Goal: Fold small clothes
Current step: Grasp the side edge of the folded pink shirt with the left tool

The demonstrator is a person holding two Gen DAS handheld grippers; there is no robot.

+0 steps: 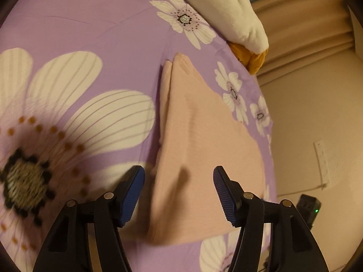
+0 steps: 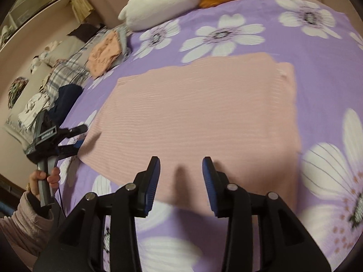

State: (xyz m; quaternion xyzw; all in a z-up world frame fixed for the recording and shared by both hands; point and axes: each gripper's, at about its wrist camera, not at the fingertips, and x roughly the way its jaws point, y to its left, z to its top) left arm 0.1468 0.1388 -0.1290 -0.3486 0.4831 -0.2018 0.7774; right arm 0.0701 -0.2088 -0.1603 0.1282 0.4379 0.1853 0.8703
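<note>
Both claws empty and apart above the pink garment (image 2: 199, 113), lying flat and folded on the purple floral bedspread (image 2: 317, 52). Left gripper (image 1: 179, 195) wider, right gripper (image 2: 181, 185) half open. Risk: snagging one layer only, dragging the fold askew.

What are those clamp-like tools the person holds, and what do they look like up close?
Each is a black plastic gripper with two fingers tipped by ribbed blue pads and silver pivot pins. The left gripper, seen from the right one, has a grey handle, a small white label and a thin cable. The hand holding it wears a pinkish ribbed sleeve.
</note>
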